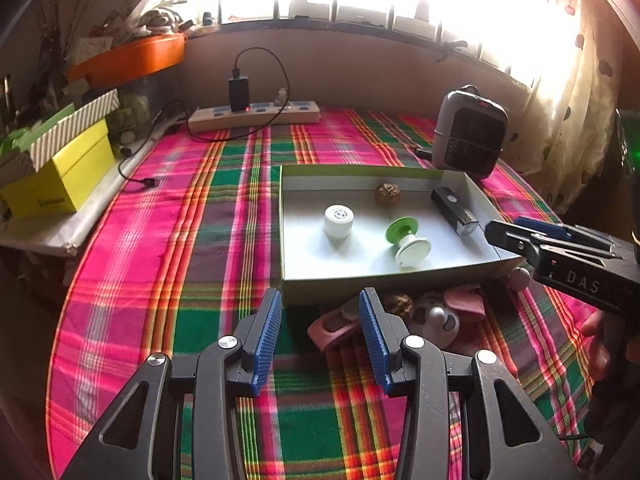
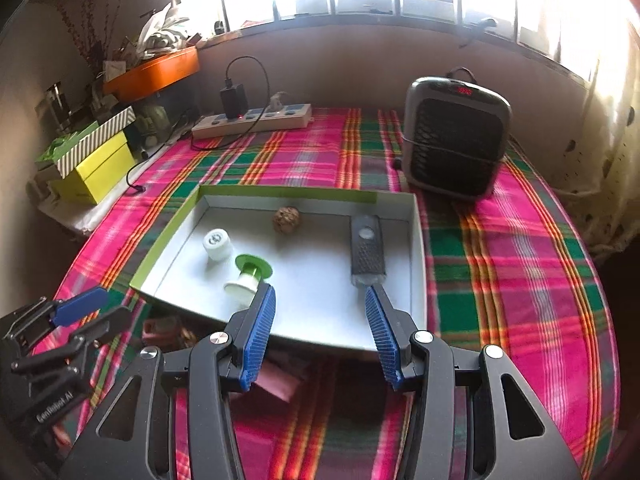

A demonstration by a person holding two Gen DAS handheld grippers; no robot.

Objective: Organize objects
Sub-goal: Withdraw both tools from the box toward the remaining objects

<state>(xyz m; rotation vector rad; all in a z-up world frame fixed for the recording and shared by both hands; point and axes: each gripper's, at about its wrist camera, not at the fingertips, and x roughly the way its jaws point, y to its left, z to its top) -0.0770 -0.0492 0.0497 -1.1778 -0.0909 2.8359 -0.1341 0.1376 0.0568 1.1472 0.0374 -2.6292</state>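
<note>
A shallow white tray (image 1: 360, 171) with a green rim lies on the plaid cloth. It holds a white cap (image 1: 339, 220), a walnut (image 1: 387, 194), a green and white spool (image 1: 406, 240) and a black oblong case (image 1: 454, 210). In front of the tray lie pink pieces (image 1: 332, 328), another walnut (image 1: 400, 304) and a white round thing (image 1: 436, 320). My left gripper (image 1: 320, 296) stands open and empty just short of the tray's near wall. My right gripper (image 2: 320, 292) hangs open and empty over the tray (image 2: 418, 260), between the spool (image 2: 250, 274) and the black case (image 2: 367, 252).
A grey heater (image 2: 454, 136) stands behind the tray at the right. A power strip (image 2: 252, 120) with a black charger lies at the back. Yellow and striped boxes (image 1: 60, 176) are stacked at the left. A curtain hangs at the right edge.
</note>
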